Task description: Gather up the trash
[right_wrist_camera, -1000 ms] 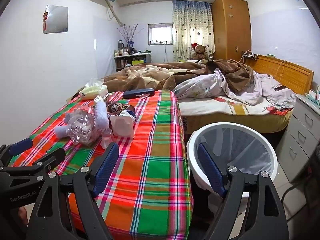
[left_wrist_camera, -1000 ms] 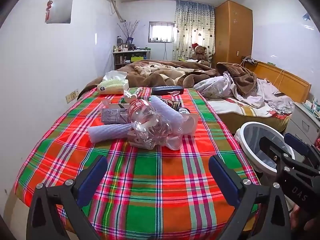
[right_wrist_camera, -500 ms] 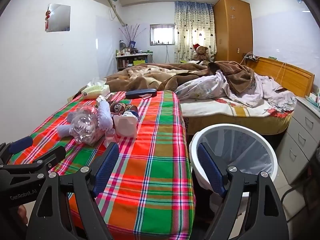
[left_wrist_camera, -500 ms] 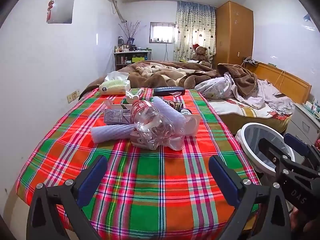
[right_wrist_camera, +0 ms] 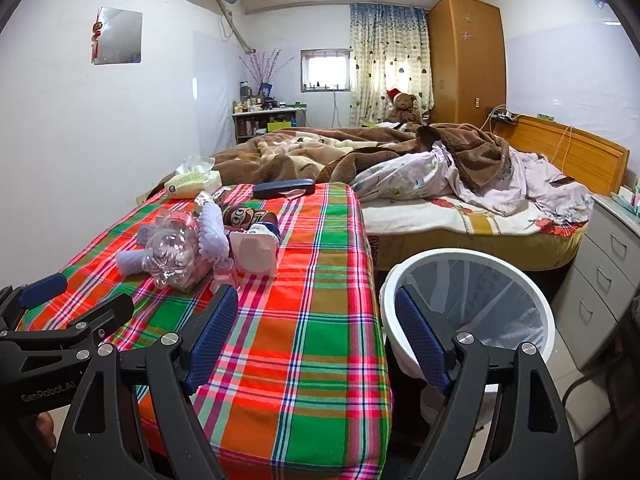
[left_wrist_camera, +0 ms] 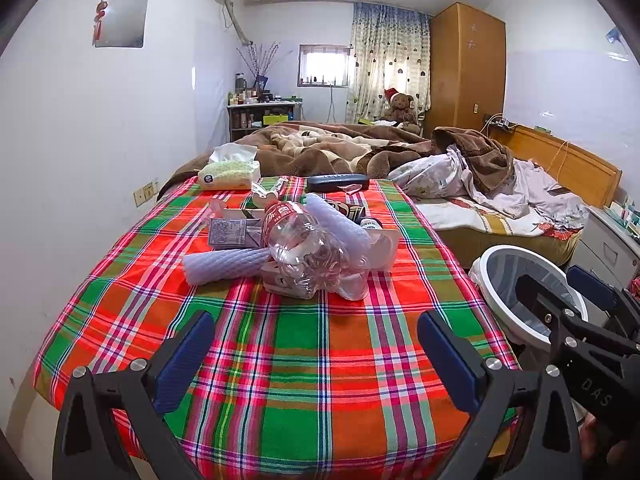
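A pile of trash lies mid-table on the plaid cloth (left_wrist_camera: 304,344): a crushed clear plastic bottle (left_wrist_camera: 308,252) with a red label, white foam sleeves (left_wrist_camera: 226,266), a small grey carton (left_wrist_camera: 228,232) and a white yogurt cup (right_wrist_camera: 256,256). The bottle also shows in the right wrist view (right_wrist_camera: 174,254). My left gripper (left_wrist_camera: 316,356) is open and empty, well short of the pile. My right gripper (right_wrist_camera: 316,336) is open and empty, over the table's right edge beside the white trash bin (right_wrist_camera: 516,280). The bin also shows in the left wrist view (left_wrist_camera: 490,264).
A tissue pack (left_wrist_camera: 232,174) and a dark glasses case (left_wrist_camera: 338,182) lie at the table's far end. A bed with blankets (right_wrist_camera: 420,164) stands behind, drawers (right_wrist_camera: 604,276) at the right, a white wall at the left.
Both views have tilted slightly, so the table and pile sit a little lower in the frames. The pile has not moved, and both grippers stay open.
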{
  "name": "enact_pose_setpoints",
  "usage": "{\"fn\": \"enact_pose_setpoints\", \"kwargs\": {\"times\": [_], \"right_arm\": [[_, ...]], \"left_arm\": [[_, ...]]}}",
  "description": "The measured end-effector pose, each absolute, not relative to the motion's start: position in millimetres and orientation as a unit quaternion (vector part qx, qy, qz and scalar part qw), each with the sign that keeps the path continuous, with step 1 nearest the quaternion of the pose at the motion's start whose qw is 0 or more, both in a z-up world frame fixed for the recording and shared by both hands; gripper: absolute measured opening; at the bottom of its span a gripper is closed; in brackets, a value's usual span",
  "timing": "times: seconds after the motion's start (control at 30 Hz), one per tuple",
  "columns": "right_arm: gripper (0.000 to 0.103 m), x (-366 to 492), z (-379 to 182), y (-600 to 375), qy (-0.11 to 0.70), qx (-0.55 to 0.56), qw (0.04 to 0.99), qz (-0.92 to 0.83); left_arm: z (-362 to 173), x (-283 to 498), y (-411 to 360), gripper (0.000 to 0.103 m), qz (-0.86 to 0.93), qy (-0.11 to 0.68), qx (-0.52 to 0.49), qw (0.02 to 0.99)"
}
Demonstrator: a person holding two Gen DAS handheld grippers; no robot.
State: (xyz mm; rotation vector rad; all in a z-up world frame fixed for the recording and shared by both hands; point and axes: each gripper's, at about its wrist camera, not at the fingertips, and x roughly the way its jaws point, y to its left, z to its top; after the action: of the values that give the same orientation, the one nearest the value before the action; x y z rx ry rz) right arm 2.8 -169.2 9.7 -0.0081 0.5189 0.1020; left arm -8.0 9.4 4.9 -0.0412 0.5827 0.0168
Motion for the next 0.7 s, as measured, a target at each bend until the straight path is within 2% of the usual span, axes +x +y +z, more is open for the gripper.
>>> {"fn": "enact_pose_setpoints", "kwargs": {"times": [0.7], "right_arm": [[0.082, 2.2, 8.7, -167.7, 0.257, -0.004, 0.965, 0.051]], "left_arm": [[6.8, -8.7, 8.0, 0.103, 0.008, 0.289, -0.02, 0.957]]}}
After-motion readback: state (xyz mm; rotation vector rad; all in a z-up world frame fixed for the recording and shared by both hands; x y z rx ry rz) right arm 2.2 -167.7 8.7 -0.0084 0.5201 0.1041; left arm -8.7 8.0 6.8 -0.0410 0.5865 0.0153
